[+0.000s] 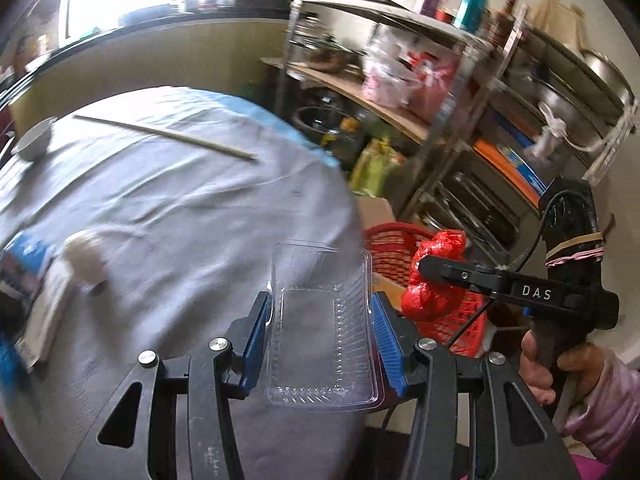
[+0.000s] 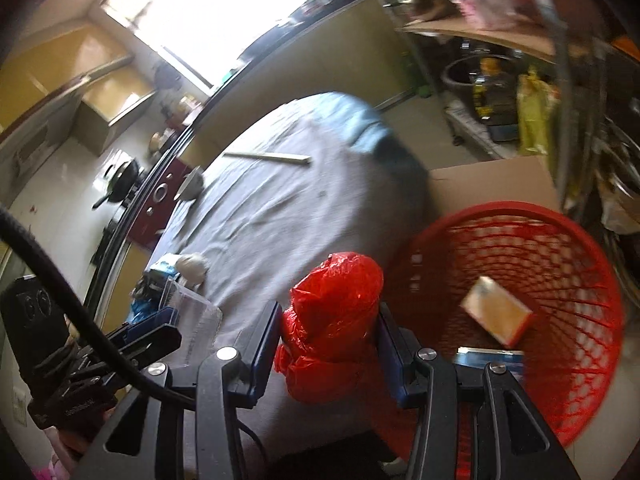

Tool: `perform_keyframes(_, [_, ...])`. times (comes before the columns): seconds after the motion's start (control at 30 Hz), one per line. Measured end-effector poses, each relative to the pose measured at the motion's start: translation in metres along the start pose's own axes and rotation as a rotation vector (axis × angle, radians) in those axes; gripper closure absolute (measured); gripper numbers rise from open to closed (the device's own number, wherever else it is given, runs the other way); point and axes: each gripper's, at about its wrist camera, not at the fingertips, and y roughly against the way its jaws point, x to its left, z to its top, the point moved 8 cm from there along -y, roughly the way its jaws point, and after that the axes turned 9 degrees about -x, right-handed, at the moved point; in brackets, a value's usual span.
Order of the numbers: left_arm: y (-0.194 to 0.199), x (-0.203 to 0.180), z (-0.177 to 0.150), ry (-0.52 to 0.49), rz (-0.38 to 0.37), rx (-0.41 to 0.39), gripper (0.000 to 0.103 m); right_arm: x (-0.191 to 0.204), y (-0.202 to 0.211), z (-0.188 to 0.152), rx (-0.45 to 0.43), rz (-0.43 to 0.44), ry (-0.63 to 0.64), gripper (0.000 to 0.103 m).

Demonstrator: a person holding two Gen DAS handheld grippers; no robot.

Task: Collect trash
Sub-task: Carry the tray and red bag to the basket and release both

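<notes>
My left gripper (image 1: 320, 320) is shut on a clear plastic tray (image 1: 320, 328) and holds it over the right edge of the grey-clothed table (image 1: 180, 208). My right gripper (image 2: 328, 344) is shut on a crumpled red plastic bag (image 2: 332, 312), held at the table edge beside the red mesh bin (image 2: 560, 280). The bin holds a small orange box (image 2: 496, 312) and a blue-edged item (image 2: 490, 358). In the left wrist view the right gripper (image 1: 428, 268) with the red bag (image 1: 436, 280) hangs over the bin (image 1: 388, 252). The left gripper (image 2: 160, 320) and tray (image 2: 196, 320) also show in the right wrist view.
On the table lie a chopstick (image 1: 168, 134), a white bowl (image 1: 34, 140), a crumpled white tissue (image 1: 86, 260) and packets at the left edge (image 1: 36, 312). A cardboard box (image 2: 492, 184) stands behind the bin. Metal shelves with pots and bags (image 1: 460, 100) stand to the right.
</notes>
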Motion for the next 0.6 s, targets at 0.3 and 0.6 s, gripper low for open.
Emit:
perform_keyframes(0.3, [-0.048,-0.066,0.003,-0.084,-0.113,0.078,0.051,-0.078,0.043,0.002,-0.046,-0.113,-0.096,0.053])
perform_keyframes(0.6, [-0.076,-0.102,-0.010,-0.165,-0.114,0.159,0.044,-0.114,0.059,-0.009,-0.031,-0.157,-0.181,0.047])
